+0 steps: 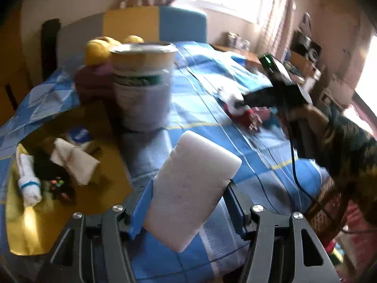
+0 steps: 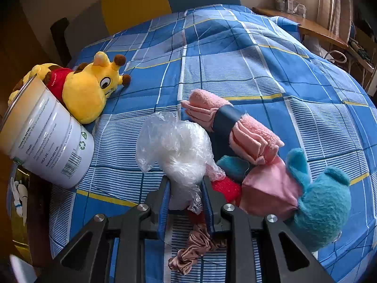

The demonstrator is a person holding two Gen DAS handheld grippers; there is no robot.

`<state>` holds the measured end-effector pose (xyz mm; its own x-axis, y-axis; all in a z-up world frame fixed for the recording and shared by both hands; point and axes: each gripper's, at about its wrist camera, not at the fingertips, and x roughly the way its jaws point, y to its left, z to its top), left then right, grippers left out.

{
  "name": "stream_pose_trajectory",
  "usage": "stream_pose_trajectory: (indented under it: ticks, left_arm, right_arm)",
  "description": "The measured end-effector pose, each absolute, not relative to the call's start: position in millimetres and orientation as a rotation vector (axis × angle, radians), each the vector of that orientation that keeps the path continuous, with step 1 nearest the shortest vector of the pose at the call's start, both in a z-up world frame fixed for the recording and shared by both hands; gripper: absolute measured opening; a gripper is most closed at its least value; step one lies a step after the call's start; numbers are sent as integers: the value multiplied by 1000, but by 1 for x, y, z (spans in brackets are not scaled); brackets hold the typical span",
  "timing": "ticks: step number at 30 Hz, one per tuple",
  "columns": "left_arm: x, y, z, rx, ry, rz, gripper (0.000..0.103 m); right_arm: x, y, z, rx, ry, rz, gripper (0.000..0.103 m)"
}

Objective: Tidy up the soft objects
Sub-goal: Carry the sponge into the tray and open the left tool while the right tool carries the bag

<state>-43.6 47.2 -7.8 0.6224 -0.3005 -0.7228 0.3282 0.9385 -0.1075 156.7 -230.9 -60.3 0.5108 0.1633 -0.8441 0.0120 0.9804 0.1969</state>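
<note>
Sorting underway: white sponge [image 1: 193, 188] gripped by left tool [image 1: 186, 202], plastic bag [image 2: 179, 151] pinched in right tool [image 2: 186, 195]; next, dropping both into can [image 1: 143, 82].

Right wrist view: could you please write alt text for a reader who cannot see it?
The right gripper is shut on a crumpled clear plastic bag above a blue checked bedspread. A rolled pink cloth and a blue plush toy lie right of it.

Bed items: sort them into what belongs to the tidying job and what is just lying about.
Job: white sponge block in left gripper; clear plastic bag in right gripper; giraffe plush; pink rolled towel; blue plush; scrunchie.
Lying about: tin can; desk.
</note>
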Motion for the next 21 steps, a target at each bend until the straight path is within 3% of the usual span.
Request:
stream_pose_trajectory:
  ticks: [10,21]
  left_arm:
    - [-40,112,16,-6,754,-105,62]
    - [-39,195,-10,-52,810,137,62]
  right_arm:
    - [157,-230,-60,173,1030,91,25]
    - [162,-225,-61,154,1036,65,25]
